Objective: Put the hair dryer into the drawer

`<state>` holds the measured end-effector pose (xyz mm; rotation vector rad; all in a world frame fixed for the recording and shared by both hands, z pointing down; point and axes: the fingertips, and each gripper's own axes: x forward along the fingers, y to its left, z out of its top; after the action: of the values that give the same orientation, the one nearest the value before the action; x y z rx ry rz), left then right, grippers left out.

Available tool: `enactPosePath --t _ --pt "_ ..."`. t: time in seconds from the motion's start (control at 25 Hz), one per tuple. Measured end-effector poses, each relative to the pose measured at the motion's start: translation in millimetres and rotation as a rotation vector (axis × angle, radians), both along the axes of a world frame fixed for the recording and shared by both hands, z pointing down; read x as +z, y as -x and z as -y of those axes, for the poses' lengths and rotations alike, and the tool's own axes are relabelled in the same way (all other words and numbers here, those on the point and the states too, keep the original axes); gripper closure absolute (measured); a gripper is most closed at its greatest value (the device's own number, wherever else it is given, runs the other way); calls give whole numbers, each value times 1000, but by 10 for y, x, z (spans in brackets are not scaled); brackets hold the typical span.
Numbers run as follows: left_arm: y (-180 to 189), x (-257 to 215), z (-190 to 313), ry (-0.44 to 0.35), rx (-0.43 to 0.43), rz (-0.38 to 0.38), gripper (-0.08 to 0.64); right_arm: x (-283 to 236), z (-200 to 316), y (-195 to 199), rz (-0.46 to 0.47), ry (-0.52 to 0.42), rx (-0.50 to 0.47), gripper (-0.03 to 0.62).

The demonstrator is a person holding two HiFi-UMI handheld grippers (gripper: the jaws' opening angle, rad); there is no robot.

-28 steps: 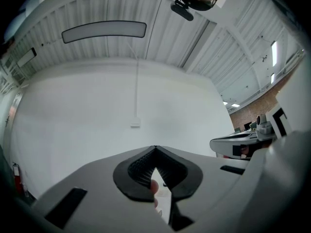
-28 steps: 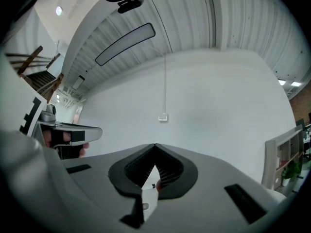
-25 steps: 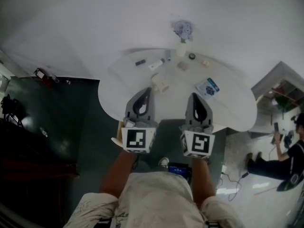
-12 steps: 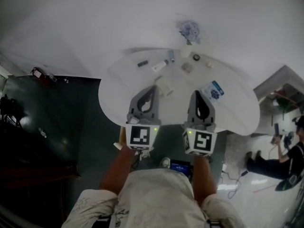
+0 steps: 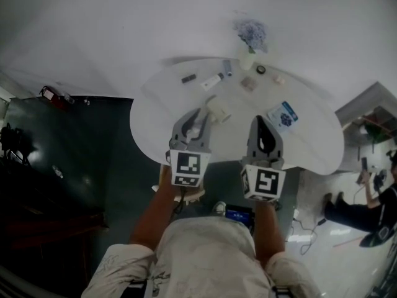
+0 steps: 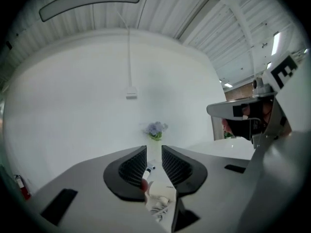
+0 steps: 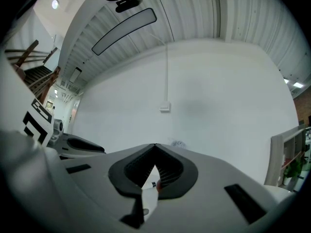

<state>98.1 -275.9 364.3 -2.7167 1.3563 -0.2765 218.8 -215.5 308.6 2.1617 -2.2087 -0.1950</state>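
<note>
The left claw (image 6: 154, 149), whose jaws have just been opening, hides both flanks of a cream-white rounded thing (image 6: 158, 191). It shows only through the gap, and whether it stands between the pads or just past them cannot be told. From the head view, the small items at the far side of the round white bench (image 5: 152, 113) are too small to name: a short dark bar (image 5: 188, 77), a white tube (image 5: 213, 81) and a dark ring (image 5: 260, 69). The print on the blue-and-white flat packet (image 5: 282, 115) is too small to read. A seated person (image 5: 379, 219) is cut by the right edge. The right claw (image 7: 155, 146), its jaws met, covers nearly all the bench in its own view.
</note>
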Motion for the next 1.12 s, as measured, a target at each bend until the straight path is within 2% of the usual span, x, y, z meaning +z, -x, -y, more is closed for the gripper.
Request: enactPosePath --t 0.16,0.28,0.44,0.56,0.72,0.96,1.12 --pt "-43 309 104 75 36 80 418 61 24 -33 1 10 8 588" --pt "-58 536 204 119 49 154 402 101 58 -68 -11 14 13 588" --pt "-88 905 298 214 85 273 374 173 88 -69 2 32 18 588" --pt "-118 1148 341 275 113 335 349 209 115 -49 9 39 16 588" --pt "-149 1411 427 334 134 393 337 252 164 -33 8 46 14 588" --pt "-214 1799 479 422 201 538 301 299 198 -6 2 56 6 588" --pt "-236 2034 512 457 229 603 291 324 210 -23 -5 57 8 588"
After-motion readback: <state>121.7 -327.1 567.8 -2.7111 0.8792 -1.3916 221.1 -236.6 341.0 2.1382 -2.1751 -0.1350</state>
